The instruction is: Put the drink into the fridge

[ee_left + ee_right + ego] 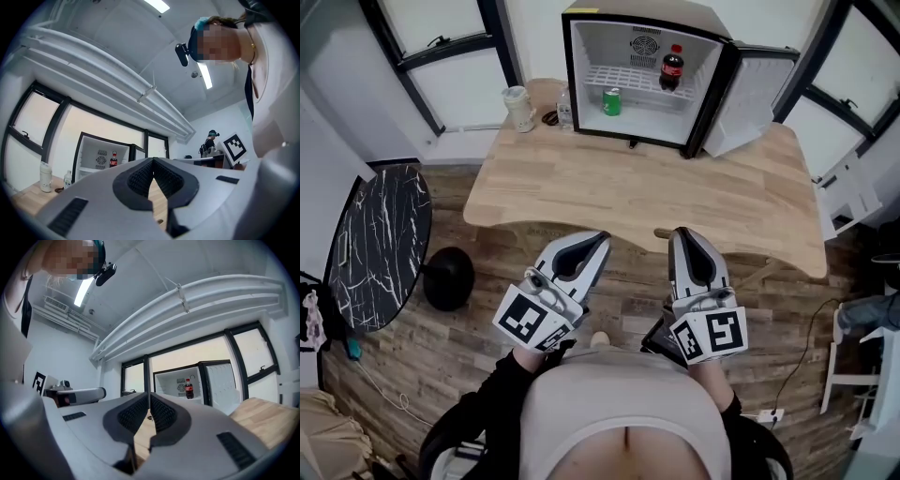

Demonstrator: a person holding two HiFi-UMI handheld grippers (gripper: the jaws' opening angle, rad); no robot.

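Drink: a dark cola bottle (672, 67) with a red cap and red label stands upright on the white wire shelf inside the fridge, at its right side. A green can (611, 101) stands lower down and to its left.
Left gripper (598, 241): its grey jaws meet at the tips with nothing between them. It is held low, short of the table edge.
Right gripper (684, 233): its jaws are pressed together and empty, just beside the left one.
Hands: both are hidden under the black-and-white marker cubes (532, 319).
Table (656, 187): a light wooden top; the near edge runs just past the gripper tips.
Fridge (637, 13): a small black box with a white inside, at the far edge of the table. Its door (750, 94) is swung open to the right.
Hidden from the gripper views: each gripper's own body covers the lower fridge, so only the cola bottle shows there.
Beside the fridge: a white cup (518, 108) and a clear bottle (565, 108) stand on the left. The small dark thing between them is too small to tell.
Floor: a black marbled round table (380, 244) is cut off at the left edge.
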